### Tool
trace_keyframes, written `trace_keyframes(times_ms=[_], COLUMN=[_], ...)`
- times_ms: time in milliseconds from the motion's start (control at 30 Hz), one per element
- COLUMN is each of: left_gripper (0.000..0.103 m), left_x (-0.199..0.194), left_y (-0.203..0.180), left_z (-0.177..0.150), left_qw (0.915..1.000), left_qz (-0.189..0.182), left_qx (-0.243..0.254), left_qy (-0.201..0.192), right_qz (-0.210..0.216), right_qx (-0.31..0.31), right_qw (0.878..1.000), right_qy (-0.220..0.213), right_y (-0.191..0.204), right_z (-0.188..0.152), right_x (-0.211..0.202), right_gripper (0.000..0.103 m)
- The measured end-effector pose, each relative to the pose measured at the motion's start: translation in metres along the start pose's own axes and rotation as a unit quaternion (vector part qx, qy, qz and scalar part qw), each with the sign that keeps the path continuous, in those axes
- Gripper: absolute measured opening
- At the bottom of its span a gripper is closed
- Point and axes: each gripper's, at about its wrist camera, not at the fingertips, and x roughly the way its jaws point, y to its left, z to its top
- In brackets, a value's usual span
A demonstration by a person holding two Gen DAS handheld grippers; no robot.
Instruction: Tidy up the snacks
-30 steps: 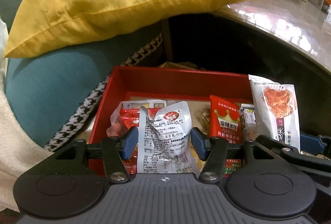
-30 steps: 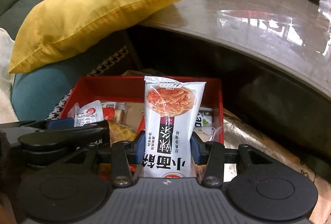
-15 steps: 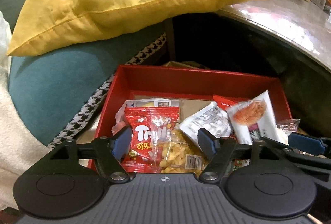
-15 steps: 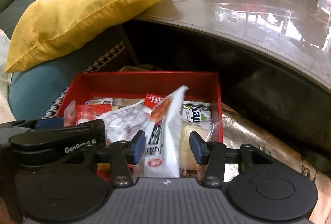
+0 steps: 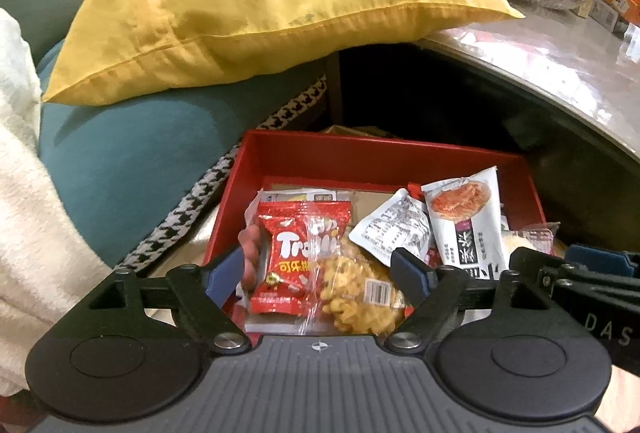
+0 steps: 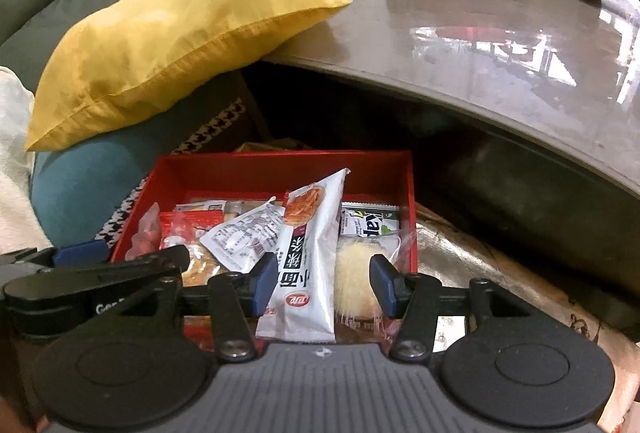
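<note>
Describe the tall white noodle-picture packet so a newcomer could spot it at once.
Find the red box on the floor below the grey table. Among its snacks, the noodle packet leans upright near the right side. Unlike the crumpled white sachet beside it, it shows orange shredded food above a black band.

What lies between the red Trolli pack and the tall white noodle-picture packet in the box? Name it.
The crumpled white sachet, printed back up, lies between the Trolli pack and the noodle-picture packet; the left wrist view shows it.
</note>
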Motion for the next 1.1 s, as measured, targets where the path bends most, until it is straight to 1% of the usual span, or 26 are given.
trace_keyframes(times_ms=[367,533,700,1100], left_gripper=[0.088,0.089,0.091,0.094], left_x=[-0.023,-0.033,-0.043,-0.065], left_y=[0.012,0.012,0.011,0.008], left_z=[-0.026,-0.043,-0.057,-0.093], left_qw=[1.0,1.0,0.9999,0.9997], left_qz=[-0.006,-0.006,-0.016,-0.023], left_qx=[-0.007,-0.003,-0.002,0.004], left_qy=[0.001,0.002,0.005,0.005], right_qz=[0.003,0.005,0.005,-0.004], right_qx=[-0.01,-0.016,-0.014,-0.006], right_qw=[1.0,1.0,1.0,1.0], right_qy=[-0.001,0.0,0.002,0.007], right_y=[0.005,0.008,0.008,0.006], right_z=[-0.02,-0.035,-0.051,-0.088], right_x=[-0.028,-0.042,-0.054,-0.077], right_gripper=[0.051,0.052,0.053,0.054])
